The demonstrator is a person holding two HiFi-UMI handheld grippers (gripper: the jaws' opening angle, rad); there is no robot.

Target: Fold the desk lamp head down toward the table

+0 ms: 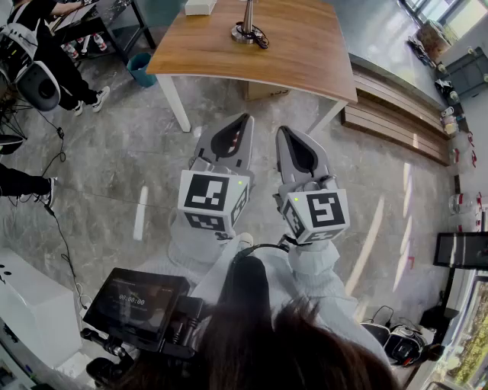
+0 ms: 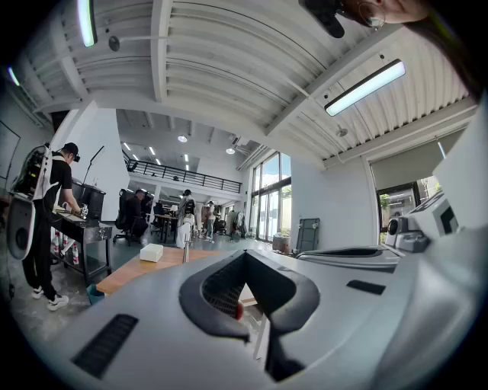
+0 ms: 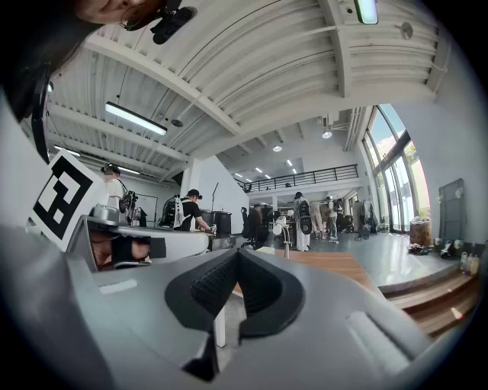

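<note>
The desk lamp [image 1: 248, 29] stands on the far part of a wooden table [image 1: 305, 57]; its round base, upright pole and coiled cable show, but its head is cut off by the top edge of the view. My left gripper [image 1: 245, 117] and right gripper [image 1: 282, 130] hover side by side over the floor, short of the table's near edge, both shut and empty. In the left gripper view the left gripper [image 2: 245, 256] points level at the small, distant lamp [image 2: 185, 244]. In the right gripper view the lamp [image 3: 286, 231] stands beyond the right gripper [image 3: 236, 253].
A white box [image 1: 200, 7] lies on the table's far left. A teal bin [image 1: 140, 68] stands by the table's left leg, a cardboard box [image 1: 266, 91] beneath it. Low wooden platforms [image 1: 400, 118] run along the right. A person [image 1: 53, 53] works at the left.
</note>
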